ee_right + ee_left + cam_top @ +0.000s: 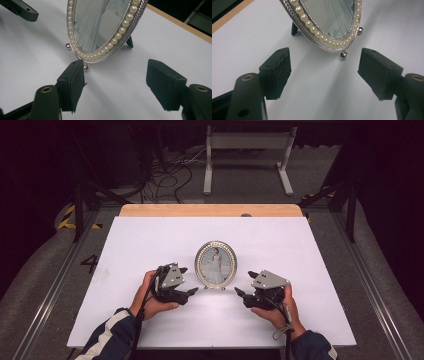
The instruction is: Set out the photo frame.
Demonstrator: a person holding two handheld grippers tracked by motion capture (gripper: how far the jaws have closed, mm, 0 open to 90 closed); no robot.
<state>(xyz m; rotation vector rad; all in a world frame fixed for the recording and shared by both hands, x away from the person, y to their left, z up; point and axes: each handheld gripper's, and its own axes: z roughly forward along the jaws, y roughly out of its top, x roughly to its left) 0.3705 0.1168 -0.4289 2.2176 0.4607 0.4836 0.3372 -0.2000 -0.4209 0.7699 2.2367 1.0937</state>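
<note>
An oval silver picture frame (216,264) rimmed with pearls stands upright on small ball feet at the middle of the white table (150,245). It holds a photo of a person in a long pale dress. My left gripper (188,280) sits just left of the frame's foot, open and pointing at it. My right gripper (245,283) is mirrored on the right side, also open. In the left gripper view the frame's lower rim (312,27) lies just beyond the open gripper (324,67), untouched. In the right gripper view the frame (100,22) stands just past the open gripper (115,72).
A wooden strip (210,210) runs along the table's far edge. Beyond it are a white metal stand (247,155) and loose cables (165,175) on the floor. The left gripper's jaw tip shows in the right gripper view's upper left corner.
</note>
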